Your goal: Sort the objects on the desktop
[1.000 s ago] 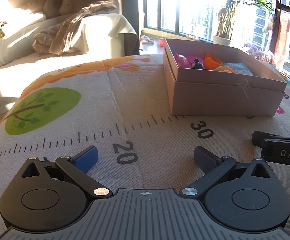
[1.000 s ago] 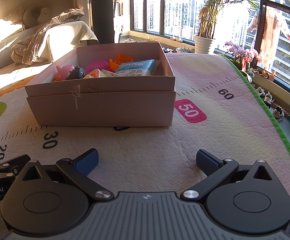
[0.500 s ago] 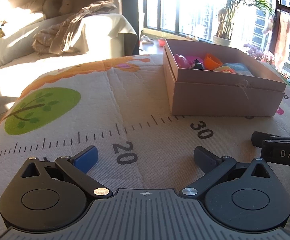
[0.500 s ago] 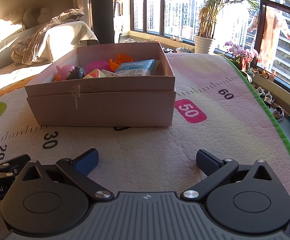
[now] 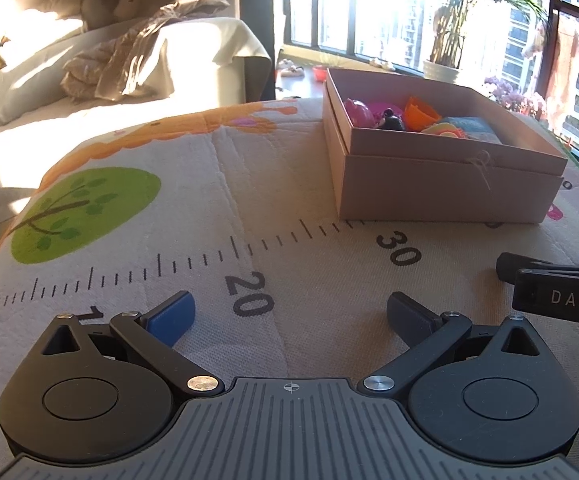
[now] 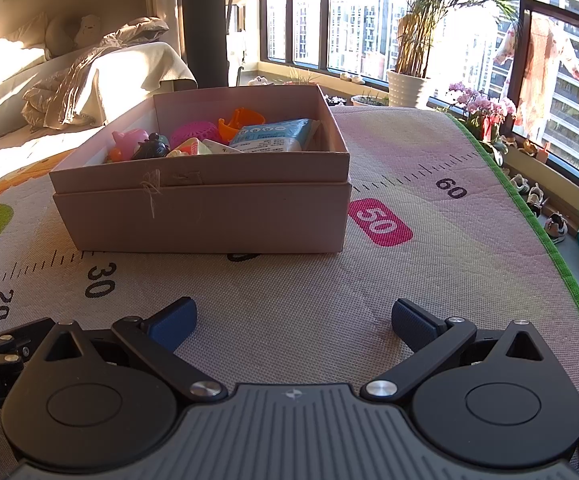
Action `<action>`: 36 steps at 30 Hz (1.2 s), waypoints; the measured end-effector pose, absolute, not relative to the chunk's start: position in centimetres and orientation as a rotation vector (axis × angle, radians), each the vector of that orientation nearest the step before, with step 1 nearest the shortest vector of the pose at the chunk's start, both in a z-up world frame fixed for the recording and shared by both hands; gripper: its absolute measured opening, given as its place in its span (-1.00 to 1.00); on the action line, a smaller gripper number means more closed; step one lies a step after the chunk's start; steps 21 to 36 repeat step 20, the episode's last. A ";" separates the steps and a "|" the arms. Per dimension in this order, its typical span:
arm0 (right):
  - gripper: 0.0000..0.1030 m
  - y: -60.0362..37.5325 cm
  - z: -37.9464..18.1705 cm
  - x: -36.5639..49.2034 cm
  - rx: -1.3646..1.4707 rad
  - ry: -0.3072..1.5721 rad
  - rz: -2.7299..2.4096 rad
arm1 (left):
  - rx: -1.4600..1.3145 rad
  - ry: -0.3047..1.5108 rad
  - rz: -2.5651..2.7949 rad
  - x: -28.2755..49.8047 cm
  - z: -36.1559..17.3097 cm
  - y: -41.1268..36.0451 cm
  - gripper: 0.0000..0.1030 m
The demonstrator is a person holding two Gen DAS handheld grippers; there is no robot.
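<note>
Nothing has shifted since the earlier frames: both grippers remain low over the printed play mat with ruler markings [image 6: 289, 280], empty. At centre far on the mat stands the open pink cardboard box [image 6: 205, 216], holding the sorted items, among them a pale blue packet [image 6: 275, 136], a magenta mesh ball [image 6: 193, 134] and a pink toy pig [image 6: 129, 140]. Left gripper [image 5: 289, 314] and right gripper [image 6: 293, 320] both have jaws spread wide, gripping nothing, the right one near the box, the left one further to its left.
</note>
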State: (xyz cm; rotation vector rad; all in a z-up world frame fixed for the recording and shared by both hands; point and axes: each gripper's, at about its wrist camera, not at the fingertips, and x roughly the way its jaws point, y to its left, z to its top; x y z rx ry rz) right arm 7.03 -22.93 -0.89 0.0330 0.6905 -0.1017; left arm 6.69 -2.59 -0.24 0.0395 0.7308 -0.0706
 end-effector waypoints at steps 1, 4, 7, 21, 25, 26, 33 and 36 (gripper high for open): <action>1.00 -22.9 -0.9 7.0 0.033 0.691 -0.102 | 0.030 0.735 -0.072 6.7 -0.2 -2.5 1.00; 1.00 -22.9 -0.9 7.0 0.033 0.690 -0.102 | 0.026 0.735 -0.075 6.7 -0.3 -2.6 1.00; 1.00 -22.9 -0.9 7.0 0.033 0.691 -0.102 | 0.023 0.734 -0.075 6.6 -0.3 -2.6 1.00; 1.00 -22.9 -0.9 7.0 0.033 0.691 -0.102 | 0.030 0.736 -0.069 6.5 -0.2 -2.8 1.00; 1.00 -22.9 -0.9 7.0 0.033 0.691 -0.102 | 0.030 0.736 -0.069 6.5 -0.2 -2.8 1.00; 1.00 -22.9 -0.9 7.0 0.033 0.691 -0.102 | 0.030 0.736 -0.069 6.5 -0.2 -2.8 1.00; 1.00 -22.9 -0.9 7.0 0.033 0.691 -0.102 | 0.030 0.736 -0.069 6.5 -0.2 -2.8 1.00; 1.00 -22.9 -0.9 7.0 0.033 0.691 -0.102 | 0.030 0.736 -0.069 6.5 -0.2 -2.8 1.00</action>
